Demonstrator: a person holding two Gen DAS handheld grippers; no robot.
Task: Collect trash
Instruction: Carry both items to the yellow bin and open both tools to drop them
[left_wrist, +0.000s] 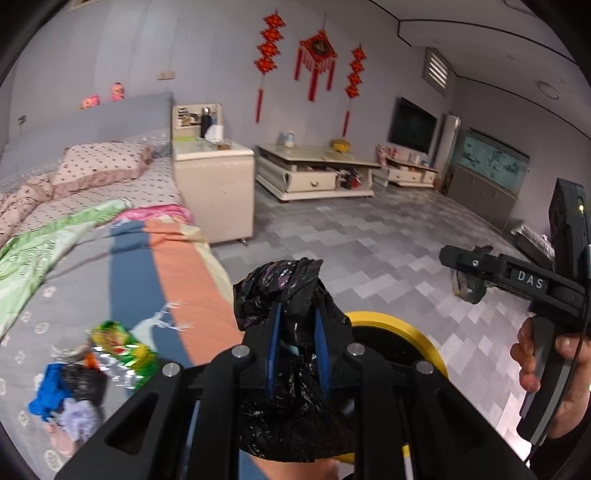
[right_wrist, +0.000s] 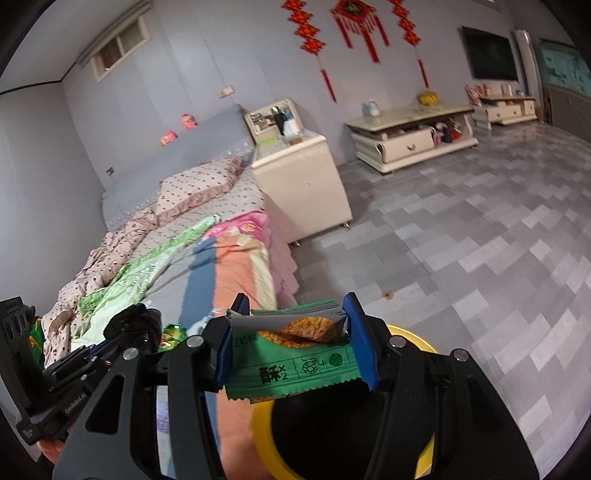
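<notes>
2 tools (left_wrist: 297, 349) (right_wrist: 297, 341), 1 bin (left_wrist: 406, 328), 1 bed (left_wrist: 74, 258), 3 red wall knots (left_wrist: 317, 55).

Left gripper (left_wrist: 298, 343) points forward and down a bit, blue pads close together and pinching a crumpled black bag (left_wrist: 291, 295), so it's basically clamped. Right gripper (right_wrist: 297, 336) sits about half open with both blue pads pressed on the ends of a green snack wrapper (right_wrist: 291, 354), tilted down too. From the left camera, the right gripper is out at 3 o'clock, with the person's right hand (left_wrist: 546, 369) wrapped round its handle at roughly 4 o'clock.
</notes>
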